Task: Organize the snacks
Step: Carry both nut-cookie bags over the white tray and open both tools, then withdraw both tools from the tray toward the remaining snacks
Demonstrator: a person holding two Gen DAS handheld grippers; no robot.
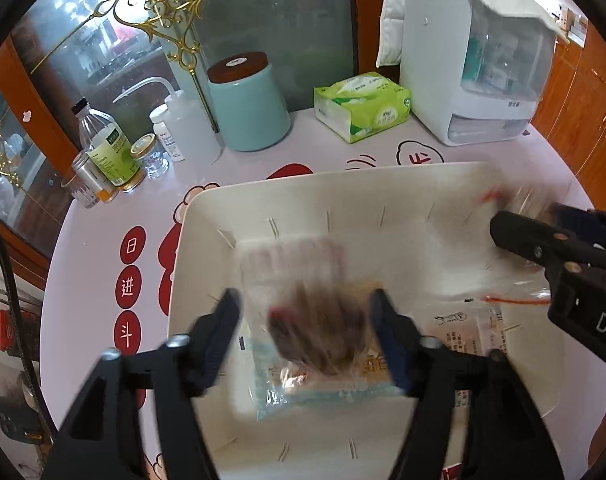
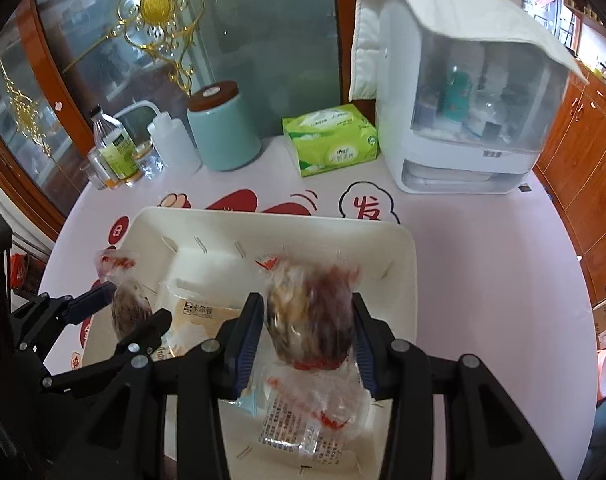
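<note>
We see two clear-wrapped snacks over a cream plastic bin (image 2: 403,280) with slotted walls, which sits on a pale pink table cover (image 2: 483,260) printed with red cartoon shapes.

The right gripper (image 2: 307,332) has its blue-padded jaws clamped on a dark brown snack (image 2: 311,312), a rounded lump in a crinkly transparent wrapper with red marks at both ends; it hangs above the near right part of the bin. The left gripper (image 1: 307,324) has its jaws apart. A second brown snack (image 1: 319,328) of the same kind shows between them, blurred by motion, and the pads do not seem to press it; we cannot tell whether it has landed on the packets below.

On the bin floor lie flat packets: a tan one (image 2: 207,316) with dark Chinese lettering, a bluish transparent one (image 1: 271,396), and a clear packet (image 2: 299,428) with fine print and red accents, too small to read.

On the table cover, red ovals at the left carry white characters 日, 进, 斗 (image 1: 130,280), and a cloud outline beyond the bin holds a red 发 (image 2: 366,209).

At the far edge stand a teal cylindrical canister (image 2: 223,128) with a brown lid, a soft green tissue pack (image 2: 331,140), a white squeeze bottle (image 2: 175,140) with a bent spout, a clear bottle (image 2: 113,140) with a green label, and a white appliance (image 2: 463,120) with a frosted hood draped in a quilted cloth (image 2: 423,12).
</note>
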